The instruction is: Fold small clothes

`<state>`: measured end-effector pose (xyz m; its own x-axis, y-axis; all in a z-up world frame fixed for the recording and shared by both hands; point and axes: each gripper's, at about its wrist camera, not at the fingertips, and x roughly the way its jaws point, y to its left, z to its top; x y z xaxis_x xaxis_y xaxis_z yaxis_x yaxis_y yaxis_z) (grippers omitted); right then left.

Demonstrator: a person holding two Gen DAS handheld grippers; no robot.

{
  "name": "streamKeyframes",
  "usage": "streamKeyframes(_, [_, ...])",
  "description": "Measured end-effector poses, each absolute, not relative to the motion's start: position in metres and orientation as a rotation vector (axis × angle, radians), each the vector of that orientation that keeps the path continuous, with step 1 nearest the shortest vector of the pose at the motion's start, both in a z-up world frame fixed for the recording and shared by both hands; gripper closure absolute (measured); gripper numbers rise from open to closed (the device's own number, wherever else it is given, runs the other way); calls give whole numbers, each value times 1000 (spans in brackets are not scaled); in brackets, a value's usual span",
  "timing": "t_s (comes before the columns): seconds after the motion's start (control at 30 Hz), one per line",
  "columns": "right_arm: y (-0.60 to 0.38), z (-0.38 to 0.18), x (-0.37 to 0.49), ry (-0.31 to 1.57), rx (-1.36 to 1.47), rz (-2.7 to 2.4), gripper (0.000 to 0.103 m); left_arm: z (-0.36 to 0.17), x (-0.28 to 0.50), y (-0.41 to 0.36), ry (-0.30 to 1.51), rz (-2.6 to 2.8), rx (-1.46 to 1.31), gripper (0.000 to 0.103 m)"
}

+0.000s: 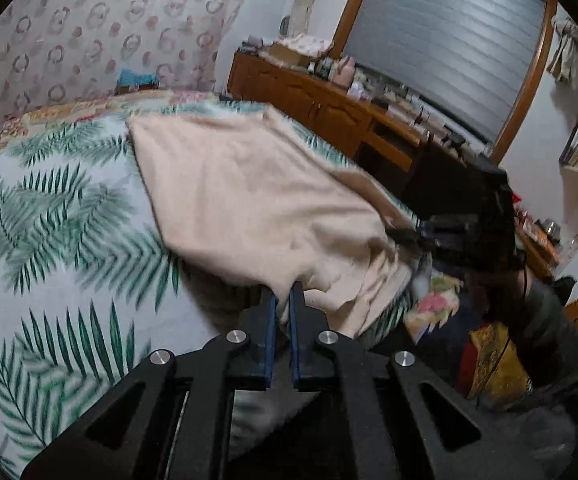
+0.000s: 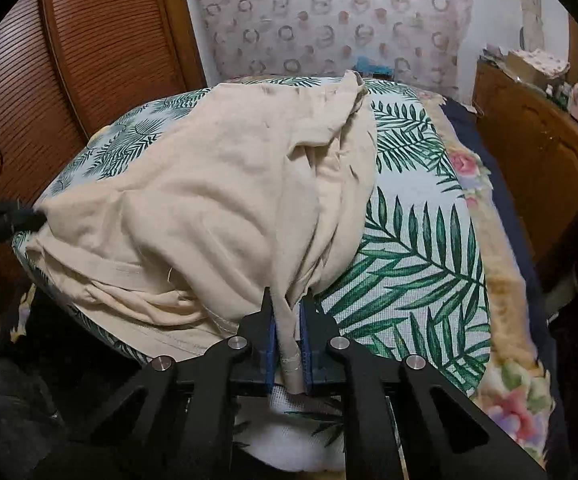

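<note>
Cream garment (image 2: 225, 184) lies rumpled on a bed, over a leaf-print sheet (image 2: 421, 248), its near edge gathered toward both tongs. Left gripper (image 1: 285, 292): blue pads nearly pressed together, tips pinching the near hem of the cloth, which drapes back from them in a smooth sheet across the bed. Right gripper (image 2: 287, 308): pads closed on a bunched strip of the same fabric; a rolled fold runs down between the pads and out below them. From the right wrist view, the left gripper shows at the far left edge, nipping another part of the hem, so the near edge runs between the two grips, loose and creased. Floral blanket (image 2: 505, 320) shows beyond the sheet's edge. Wooden dresser (image 1: 329, 96) with clutter along the wall; patterned headboard (image 2: 329, 20) behind.
</note>
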<state>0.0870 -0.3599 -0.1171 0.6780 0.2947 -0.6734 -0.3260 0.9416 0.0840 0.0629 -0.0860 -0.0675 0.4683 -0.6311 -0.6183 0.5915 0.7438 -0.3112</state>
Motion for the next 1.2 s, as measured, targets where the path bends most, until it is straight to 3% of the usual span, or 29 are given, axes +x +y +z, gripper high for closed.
streamKeyframes(0.37, [-388, -24, 131, 481, 56, 394, 96, -5, 167, -79, 638, -656, -147, 96])
streamKeyframes(0.77, [-358, -17, 285, 578, 35, 391, 95, -42, 304, -83, 741, -518, -119, 96])
streamKeyframes(1.07, [-357, -27, 332, 655, 20, 383, 95, -68, 327, -84, 803, -505, -100, 93])
streamKeyframes(1.17, [-355, -16, 330, 649, 0, 357, 81, -66, 323, -87, 786, -507, -62, 81])
streamKeyframes(1.2, [-357, -13, 329, 640, -10, 338, 69, -65, 321, -88, 773, -505, -38, 77])
